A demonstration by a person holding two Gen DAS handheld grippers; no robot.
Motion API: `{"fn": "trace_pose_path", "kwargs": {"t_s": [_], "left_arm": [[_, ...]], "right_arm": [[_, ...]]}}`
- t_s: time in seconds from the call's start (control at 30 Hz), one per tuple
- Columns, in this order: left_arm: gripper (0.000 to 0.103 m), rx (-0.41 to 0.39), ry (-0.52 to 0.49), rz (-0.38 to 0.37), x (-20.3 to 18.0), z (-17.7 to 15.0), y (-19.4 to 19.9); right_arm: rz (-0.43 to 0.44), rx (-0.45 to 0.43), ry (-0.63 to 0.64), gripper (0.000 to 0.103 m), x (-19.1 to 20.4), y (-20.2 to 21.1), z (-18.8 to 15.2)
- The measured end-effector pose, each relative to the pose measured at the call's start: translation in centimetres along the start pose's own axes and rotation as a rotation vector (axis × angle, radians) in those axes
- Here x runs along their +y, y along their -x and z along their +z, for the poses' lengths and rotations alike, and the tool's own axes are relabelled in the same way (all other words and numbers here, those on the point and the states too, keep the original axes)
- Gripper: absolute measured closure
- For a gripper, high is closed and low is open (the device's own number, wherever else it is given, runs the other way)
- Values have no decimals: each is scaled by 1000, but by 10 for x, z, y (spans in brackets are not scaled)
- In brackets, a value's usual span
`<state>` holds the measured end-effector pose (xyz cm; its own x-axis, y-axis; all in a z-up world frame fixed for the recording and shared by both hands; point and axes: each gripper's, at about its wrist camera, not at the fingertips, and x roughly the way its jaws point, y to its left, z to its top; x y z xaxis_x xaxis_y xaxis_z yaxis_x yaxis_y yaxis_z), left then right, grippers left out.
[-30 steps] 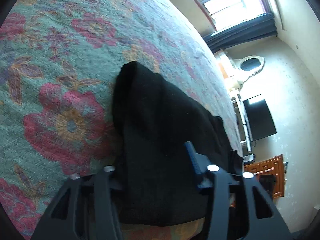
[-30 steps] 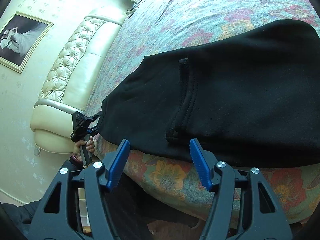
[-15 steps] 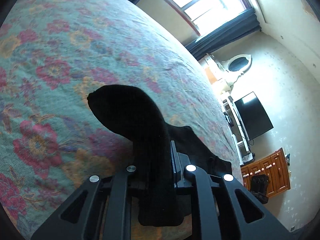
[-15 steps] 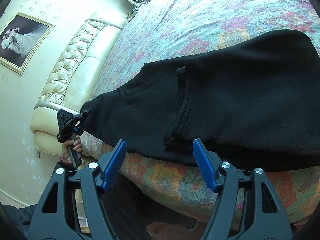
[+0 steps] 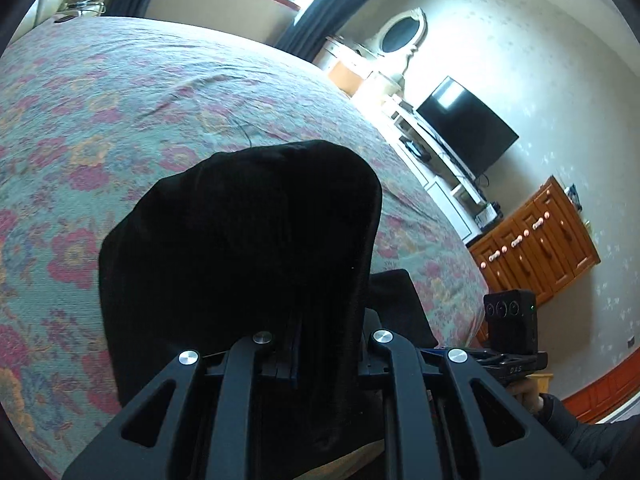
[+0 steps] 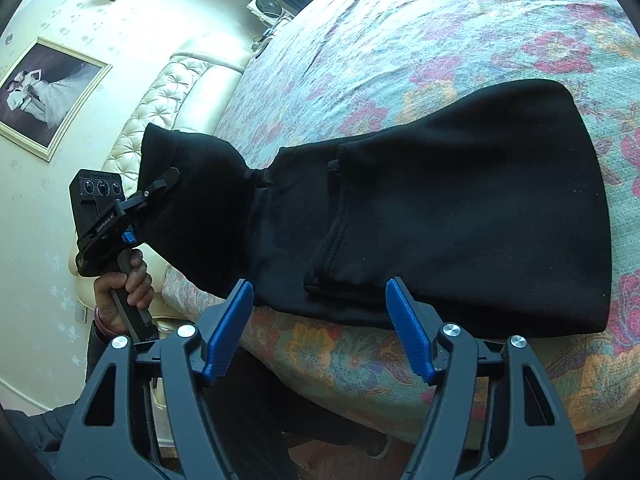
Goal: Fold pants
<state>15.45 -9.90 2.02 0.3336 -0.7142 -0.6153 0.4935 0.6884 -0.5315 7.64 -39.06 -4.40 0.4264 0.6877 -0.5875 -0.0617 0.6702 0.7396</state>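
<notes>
Lifting one end of the black pants (image 6: 460,208), the left gripper (image 6: 160,190) has its jaws pinched nearly shut on the cloth, which bunches up ahead of them and drapes back over them in the left wrist view. Beyond that grip the garment lies flat on the floral bedspread (image 6: 440,40), its near hem just ahead of the right gripper (image 6: 320,328), whose blue pads (image 6: 228,328) stand wide with nothing between them. The step looks like the cross fold: the raised end likely needs carrying over the flat part and laying down square, while the right gripper steadies the hem.
</notes>
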Motion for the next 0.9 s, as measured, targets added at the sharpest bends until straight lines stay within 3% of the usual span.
{"fn": "trace_pose_path", "kwargs": {"t_s": [0.23,0.4,0.43,0.6,0.67,0.8,0.9], "left_arm": [[87,158,-44,22,-30,-34,-97],[86,195,-54,59,-36,-46,-133],[82,197,-45,57,-36,-45,-136],[65,180,-42,20,-45,-39,-128],[60,151,-44,-12,-48,-38,-117],[39,70,-26,-48,-46,-36,-85],[32,5,5,-34,-31,-37,-56]], "right_arm": [[26,-16,-75,34,-32,9,1],[53,-19,-123,34,-52,7,5],[59,-20,-131,34,-54,6,5],[71,-28,-154,34,-59,4,9],[72,-27,-157,34,-60,2,10],[66,-23,-160,33,-55,-6,18],[42,-30,-157,33,-53,-11,24]]}}
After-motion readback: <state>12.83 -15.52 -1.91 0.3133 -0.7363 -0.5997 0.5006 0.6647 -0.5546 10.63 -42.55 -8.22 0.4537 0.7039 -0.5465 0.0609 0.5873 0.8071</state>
